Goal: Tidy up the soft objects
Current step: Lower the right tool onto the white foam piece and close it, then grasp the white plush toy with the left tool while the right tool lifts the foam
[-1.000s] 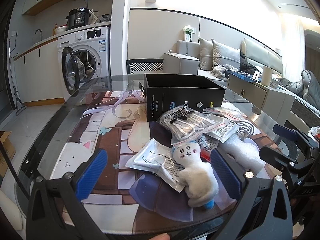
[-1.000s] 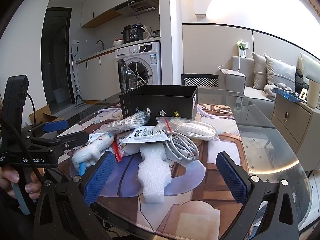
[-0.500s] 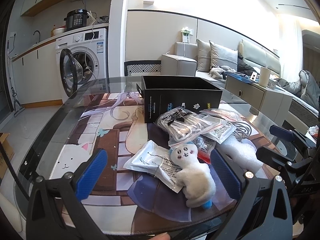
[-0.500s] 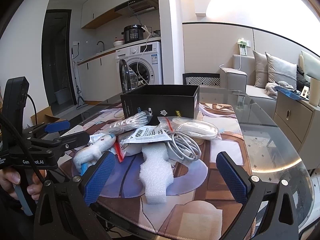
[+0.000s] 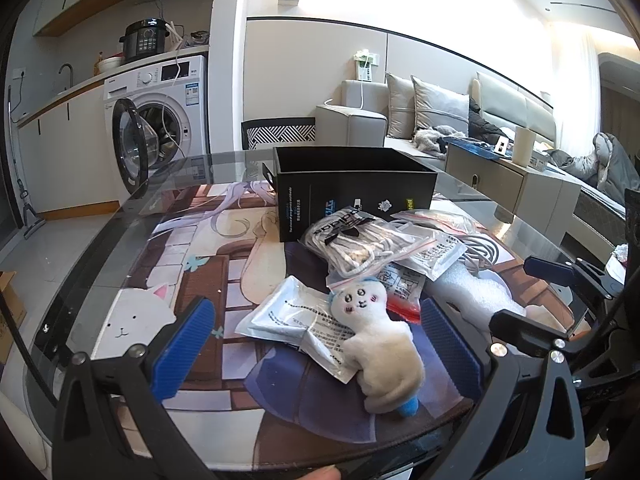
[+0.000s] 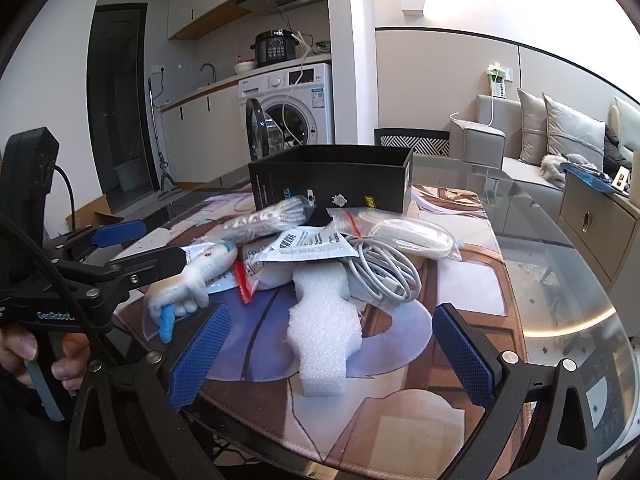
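I am holding both sets of jaws wide and empty — the left gripper is framing the white plush toy lying on a foil pouch, while the right gripper is hovering around the foam block. Beyond them the bagged cords and loose white cable are sitting piled before the black box, whose inside I cannot see — sorting looks barely begun.

Plush toy left of foam, box behind.
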A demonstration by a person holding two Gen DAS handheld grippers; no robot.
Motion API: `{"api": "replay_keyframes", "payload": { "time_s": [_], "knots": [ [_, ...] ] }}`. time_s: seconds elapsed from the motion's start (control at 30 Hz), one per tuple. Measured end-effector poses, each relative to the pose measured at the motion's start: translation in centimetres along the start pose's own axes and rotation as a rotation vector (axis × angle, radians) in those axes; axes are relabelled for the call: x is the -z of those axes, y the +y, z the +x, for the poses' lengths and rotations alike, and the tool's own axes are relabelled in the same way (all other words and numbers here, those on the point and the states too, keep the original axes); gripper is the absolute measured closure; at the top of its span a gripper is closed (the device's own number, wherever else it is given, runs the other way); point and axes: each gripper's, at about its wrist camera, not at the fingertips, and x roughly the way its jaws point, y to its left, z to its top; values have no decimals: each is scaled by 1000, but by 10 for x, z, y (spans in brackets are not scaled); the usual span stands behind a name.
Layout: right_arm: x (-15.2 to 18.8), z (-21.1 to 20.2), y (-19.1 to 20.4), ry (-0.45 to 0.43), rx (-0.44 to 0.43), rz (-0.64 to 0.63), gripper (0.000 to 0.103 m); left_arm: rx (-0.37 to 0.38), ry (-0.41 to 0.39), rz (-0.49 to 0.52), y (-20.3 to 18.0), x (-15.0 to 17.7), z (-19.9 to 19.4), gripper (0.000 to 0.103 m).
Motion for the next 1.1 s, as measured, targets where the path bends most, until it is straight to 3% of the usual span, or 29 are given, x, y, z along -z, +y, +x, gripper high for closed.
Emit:
{"api": "replay_keyframes", "payload": {
  "time_s": [0.2, 0.3, 0.73, 0.77, 1.1],
  "knots": [
    [2, 10, 1, 42, -9, -2, 1, 28, 25, 22, -4, 3, 4, 0],
    [1, 14, 2, 53, -16, -11, 7, 33, 36, 29, -5, 4, 5, 0],
    [0, 32, 8, 104, -35, -47, 59, 120, 36, 24, -5, 2, 2, 2],
    [0, 31, 8, 103, -31, -50, 64, 124, 36, 32, -6, 2, 2, 7],
    [2, 28, 9, 106, -23, -63, 64, 164, 66, 130, -25, 7, 2, 38]
  ]
}}
